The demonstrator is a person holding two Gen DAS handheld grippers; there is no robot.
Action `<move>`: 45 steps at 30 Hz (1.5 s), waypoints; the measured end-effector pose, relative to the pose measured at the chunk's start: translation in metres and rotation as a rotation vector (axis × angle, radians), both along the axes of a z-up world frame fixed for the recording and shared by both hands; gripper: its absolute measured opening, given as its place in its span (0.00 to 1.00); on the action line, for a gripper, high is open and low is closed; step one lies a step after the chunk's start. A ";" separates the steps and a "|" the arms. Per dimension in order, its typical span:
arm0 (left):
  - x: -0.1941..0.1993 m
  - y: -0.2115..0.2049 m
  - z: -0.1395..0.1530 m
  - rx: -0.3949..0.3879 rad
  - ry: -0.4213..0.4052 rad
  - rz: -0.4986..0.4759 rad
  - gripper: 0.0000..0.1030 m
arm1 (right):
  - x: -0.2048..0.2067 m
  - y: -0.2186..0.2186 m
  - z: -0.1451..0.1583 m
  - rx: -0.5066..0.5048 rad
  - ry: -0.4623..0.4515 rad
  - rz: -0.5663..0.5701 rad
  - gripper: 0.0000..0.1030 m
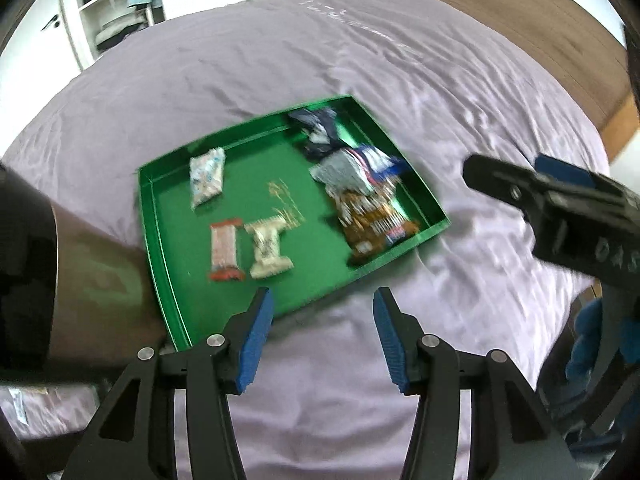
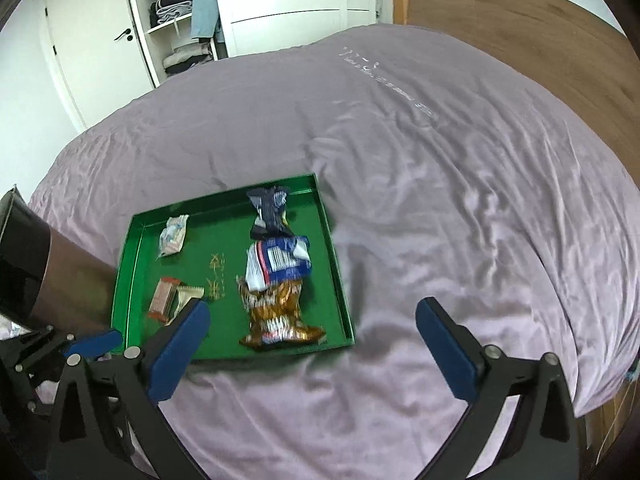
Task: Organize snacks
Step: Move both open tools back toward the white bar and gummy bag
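A green tray point(image 1: 160, 248) point(image 2: 132, 256) lies on a purple bed. On its right side a dark blue packet point(image 1: 316, 128) point(image 2: 270, 208), a white-blue packet point(image 1: 360, 168) point(image 2: 280, 258) and a gold-brown packet point(image 1: 372, 220) point(image 2: 276, 312) lie in a row. On its left lie a small white packet point(image 1: 206, 176) point(image 2: 173, 235), a red-white bar point(image 1: 224, 248) point(image 2: 162, 298) and a cream bar point(image 1: 267, 250) point(image 2: 188, 294). My left gripper point(image 1: 323, 300) is open and empty above the tray's near edge. My right gripper point(image 2: 312, 320) is open and empty to the right of the tray; it also shows in the left wrist view point(image 1: 560, 196).
The purple bedsheet point(image 2: 440, 160) is wrinkled and spreads around the tray. A brown wooden headboard point(image 2: 520, 20) is at the far right. White wardrobe shelves point(image 2: 172, 12) with folded clothes and a door stand at the back left. My forearm point(image 1: 92, 280) is left of the tray.
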State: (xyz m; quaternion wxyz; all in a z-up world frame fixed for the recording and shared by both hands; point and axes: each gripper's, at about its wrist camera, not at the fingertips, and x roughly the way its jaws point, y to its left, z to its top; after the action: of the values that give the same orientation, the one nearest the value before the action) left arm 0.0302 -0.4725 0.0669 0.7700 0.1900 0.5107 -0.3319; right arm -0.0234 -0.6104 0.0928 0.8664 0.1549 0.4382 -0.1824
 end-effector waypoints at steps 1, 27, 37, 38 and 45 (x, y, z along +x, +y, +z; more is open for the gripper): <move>-0.007 0.002 0.001 0.003 -0.003 -0.014 0.45 | -0.007 0.002 0.000 0.007 0.001 -0.010 1.00; -0.059 0.217 0.058 0.129 -0.108 -0.066 0.45 | -0.109 0.199 0.009 0.124 0.126 0.150 1.00; -0.014 0.337 0.087 0.148 -0.163 0.195 0.45 | -0.067 0.311 0.034 0.148 0.127 0.414 1.00; -0.010 0.351 0.087 0.148 -0.162 0.226 0.45 | -0.062 0.320 0.037 0.146 0.123 0.442 1.00; -0.003 0.415 0.072 0.146 -0.122 0.368 0.46 | -0.026 0.374 0.046 0.125 0.124 0.604 1.00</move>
State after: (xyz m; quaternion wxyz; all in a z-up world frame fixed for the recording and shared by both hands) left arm 0.0277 -0.0579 0.1387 0.8314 0.1685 0.5118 -0.1353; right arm -0.0493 -0.2359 0.1388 0.8417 0.0593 0.5270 0.1013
